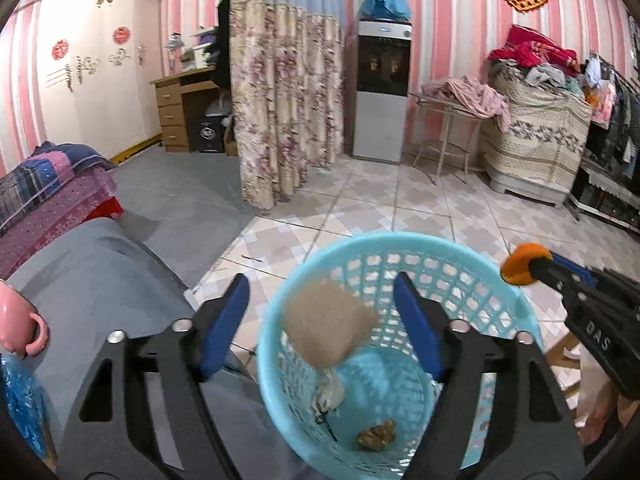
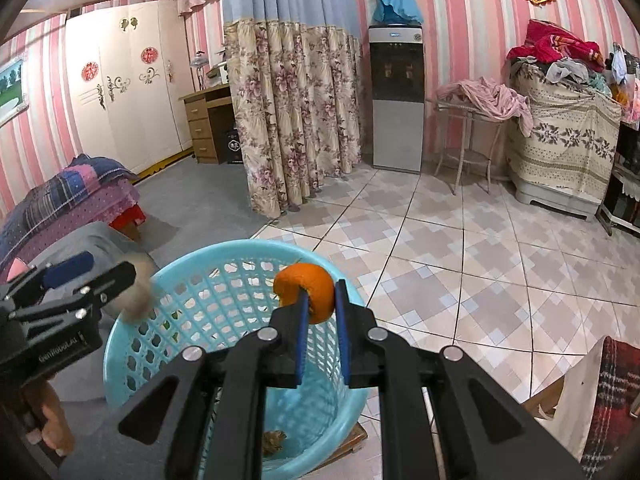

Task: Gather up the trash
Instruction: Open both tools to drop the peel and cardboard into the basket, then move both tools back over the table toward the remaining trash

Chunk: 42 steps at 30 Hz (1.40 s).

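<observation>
A light blue plastic basket [image 1: 472, 256] stands on the floor beside a grey-covered surface; it also shows in the right wrist view [image 2: 132, 344]. My left gripper [image 1: 320, 296] is open above it, and a blurred brown scrap [image 1: 324, 324] is in the air between its fingers, over the basket. A crumpled brown piece [image 1: 376, 434] and a pale scrap [image 1: 330, 396] lie at the bottom. My right gripper [image 2: 322, 300] is shut on an orange peel [image 2: 310, 292] and holds it over the basket's rim.
A pink mug [image 1: 20, 328] and a blue plastic bag [image 1: 20, 400] sit on the grey surface at left. A floral curtain [image 1: 280, 100], a water dispenser [image 1: 382, 88] and a cloth-covered pile [image 1: 536, 128] stand beyond the tiled floor.
</observation>
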Tool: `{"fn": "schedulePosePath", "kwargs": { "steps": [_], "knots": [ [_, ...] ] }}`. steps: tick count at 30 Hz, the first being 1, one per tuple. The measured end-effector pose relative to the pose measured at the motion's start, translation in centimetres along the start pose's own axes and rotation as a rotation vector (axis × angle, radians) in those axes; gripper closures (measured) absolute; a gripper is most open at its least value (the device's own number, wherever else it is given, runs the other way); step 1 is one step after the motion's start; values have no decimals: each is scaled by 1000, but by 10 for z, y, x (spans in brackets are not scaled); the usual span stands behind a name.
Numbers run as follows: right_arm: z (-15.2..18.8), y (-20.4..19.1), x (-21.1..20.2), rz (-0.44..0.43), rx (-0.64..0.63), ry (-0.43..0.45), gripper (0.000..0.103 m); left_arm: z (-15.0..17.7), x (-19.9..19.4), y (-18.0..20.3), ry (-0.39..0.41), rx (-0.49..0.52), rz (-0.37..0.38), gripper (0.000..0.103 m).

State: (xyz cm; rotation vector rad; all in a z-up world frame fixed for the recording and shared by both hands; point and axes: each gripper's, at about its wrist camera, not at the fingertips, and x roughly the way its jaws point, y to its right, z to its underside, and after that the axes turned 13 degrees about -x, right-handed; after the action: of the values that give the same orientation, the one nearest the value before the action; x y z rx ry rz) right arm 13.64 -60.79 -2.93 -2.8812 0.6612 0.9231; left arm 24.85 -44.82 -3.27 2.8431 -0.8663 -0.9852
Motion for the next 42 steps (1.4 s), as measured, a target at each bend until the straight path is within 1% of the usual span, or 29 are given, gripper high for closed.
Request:
{"fn": "schedulePosePath", "kwargs": {
  "steps": [2, 4, 7, 8, 15, 18, 20, 21, 22, 26, 28, 31, 33, 34, 37, 42],
  "knots": [
    [0, -3, 2, -4, -7, -4, 90, -3, -1, -7, 5, -10, -16, 25],
    [0, -12, 3, -5, -20, -7, 90, -7, -4, -14, 15, -12, -50, 24],
    [-2, -21, 7, -8, -37, -12, 90, -8, -16, -32, 47, -19, -108, 14],
    [-2, -24, 8, -10, -40, -15, 90, -7, -21, -38, 56, -23, -128, 12],
    [-1, -51, 18, -14, -54, -44, 88, -4, -43, -78, 70, -55, -206, 11],
    [-2, -61, 24, -11, -59, -60, 87, -4, -53, -90, 77, -76, -222, 10],
    [-3, -66, 27, 5, -63, -69, 74, -3, -60, -97, 84, -87, -233, 10],
    [-4, -67, 28, 5, -62, -74, 56, -3, -63, -99, 86, -90, -236, 10],
    [-4, -68, 28, -9, -54, -75, 42, -2, -65, -102, 89, -94, -240, 10],
    [-6, -72, 28, -19, -63, -82, 35, 0, -74, -111, 91, -123, -244, 9],
    [-7, -75, 25, -12, -74, -71, 19, 3, -79, -115, 93, -128, -251, 9],
    [-11, -78, 16, -2, -82, -40, 12, 6, -84, -117, 94, -127, -268, 9],
    [-12, -80, 16, -10, -84, -46, 7, 9, -88, -121, 91, -131, -273, 9],
    [-12, -80, 16, -15, -85, -52, 6, 10, -89, -123, 91, -134, -275, 9],
    [-12, -83, 20, -31, -105, -84, 6, 12, -94, -129, 87, -144, -288, 9],
    [-10, -83, 31, -79, -121, -185, 6, 15, -100, -136, 79, -153, -304, 9]
  ]
}}
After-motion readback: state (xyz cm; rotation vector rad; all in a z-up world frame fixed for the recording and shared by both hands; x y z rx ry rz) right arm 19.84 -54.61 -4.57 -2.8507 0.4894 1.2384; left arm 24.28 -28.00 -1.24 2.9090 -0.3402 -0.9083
